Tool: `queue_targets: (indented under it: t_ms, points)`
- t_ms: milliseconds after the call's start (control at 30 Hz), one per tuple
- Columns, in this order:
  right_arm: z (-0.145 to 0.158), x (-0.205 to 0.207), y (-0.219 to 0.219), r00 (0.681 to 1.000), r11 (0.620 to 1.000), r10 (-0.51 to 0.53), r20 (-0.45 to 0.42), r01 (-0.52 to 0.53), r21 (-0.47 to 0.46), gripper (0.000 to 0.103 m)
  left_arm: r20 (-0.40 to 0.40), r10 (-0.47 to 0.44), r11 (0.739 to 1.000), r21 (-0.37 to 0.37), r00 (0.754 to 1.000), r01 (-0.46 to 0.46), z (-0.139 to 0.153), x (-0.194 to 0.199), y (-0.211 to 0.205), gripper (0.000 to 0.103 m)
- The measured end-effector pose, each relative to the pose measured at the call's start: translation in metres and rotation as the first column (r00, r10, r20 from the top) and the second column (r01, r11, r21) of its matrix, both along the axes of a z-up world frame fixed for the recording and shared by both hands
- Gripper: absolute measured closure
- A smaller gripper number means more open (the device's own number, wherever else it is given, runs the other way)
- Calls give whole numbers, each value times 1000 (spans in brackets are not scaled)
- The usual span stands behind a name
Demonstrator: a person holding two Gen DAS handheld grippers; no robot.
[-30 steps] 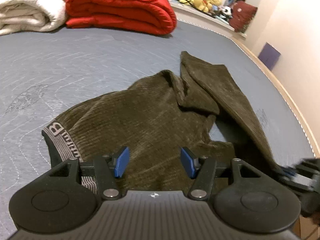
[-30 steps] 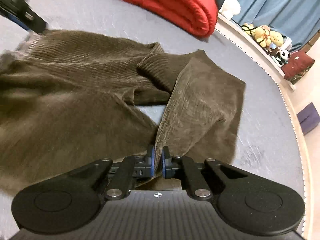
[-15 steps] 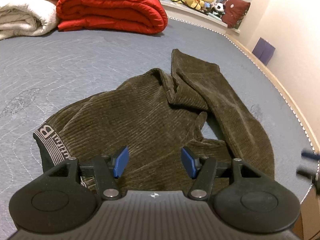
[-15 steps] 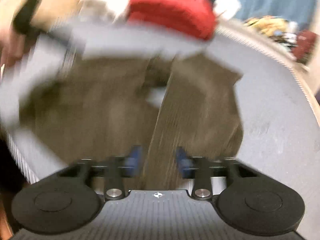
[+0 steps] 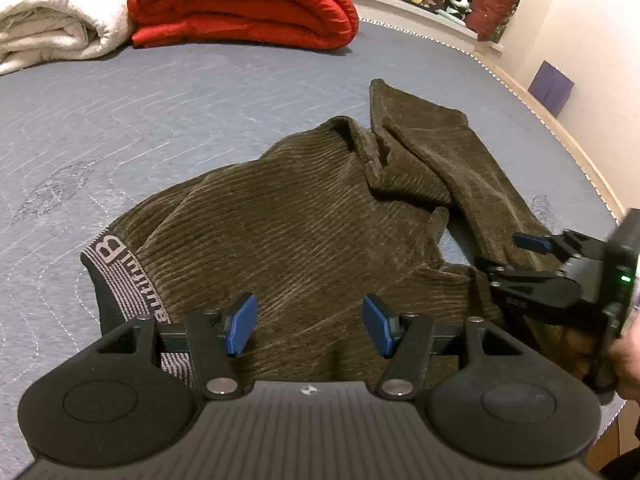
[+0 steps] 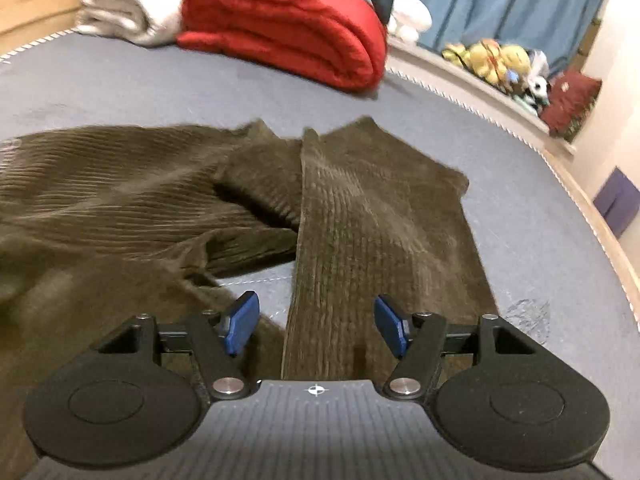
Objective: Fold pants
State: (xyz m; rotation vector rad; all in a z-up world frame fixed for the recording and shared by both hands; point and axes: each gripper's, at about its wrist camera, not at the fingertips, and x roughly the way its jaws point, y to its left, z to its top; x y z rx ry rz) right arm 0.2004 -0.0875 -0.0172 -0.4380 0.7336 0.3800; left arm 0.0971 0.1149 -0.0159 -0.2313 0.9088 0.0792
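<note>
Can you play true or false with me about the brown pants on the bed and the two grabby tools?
1. The pants are brown and ribbed. True.
2. The right tool is squeezing a pant leg. False: its jaws have just been opening, pads apart, and the leg lies loose under them.
3. A red blanket lies folded at the far end of the bed. True.
4. The pants are folded into a neat square. False: they lie spread and rumpled.
5. The left tool is open above the pants. True.
</note>
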Motion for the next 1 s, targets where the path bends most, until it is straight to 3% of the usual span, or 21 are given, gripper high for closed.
queue_targets:
  t_ms: [133, 200, 267, 400, 500, 633, 800, 933, 1000]
  points:
    - [-20, 11, 16, 1000, 998, 21, -1, -21, -65, 44, 1, 5, 1000, -3, 1000, -5, 3, 0, 3, 38]
    - [-24, 14, 18, 999, 996, 32, -8, -33, -88, 87, 7, 3, 1000, -3, 1000, -3, 5, 0, 4, 36]
    - [-19, 14, 11, 1000, 997, 24, -7, -24, -79, 95, 12, -2, 1000, -2, 1000, 2, 7, 1, 2, 36]
    - [14, 7, -20, 999, 1000, -2, 42, 3, -31, 96, 18, -13, 1000, -11, 1000, 13, 7, 1, -6, 35]
    - [42, -6, -62, 997, 999, -43, 65, 43, 11, 97, 28, -37, 999, -8, 999, 37, 7, 0, -15, 35]
    - [59, -35, -134, 995, 996, -86, 57, 86, -6, 97, 33, -66, 998, 4, 997, 66, 8, -4, -22, 35]
    - [45, -69, -235, 983, 982, -175, -59, 170, -87, 97, 42, -65, 998, -6, 997, 66, 11, -8, -21, 35]
    - [4, -83, -304, 915, 936, -323, -241, 271, -225, 99, 51, -71, 997, -11, 996, 71, 15, -7, -26, 35]
    - [-4, -90, -319, 896, 910, -376, -237, 309, -277, 99, 52, -77, 997, -8, 996, 77, 16, -6, -31, 35]
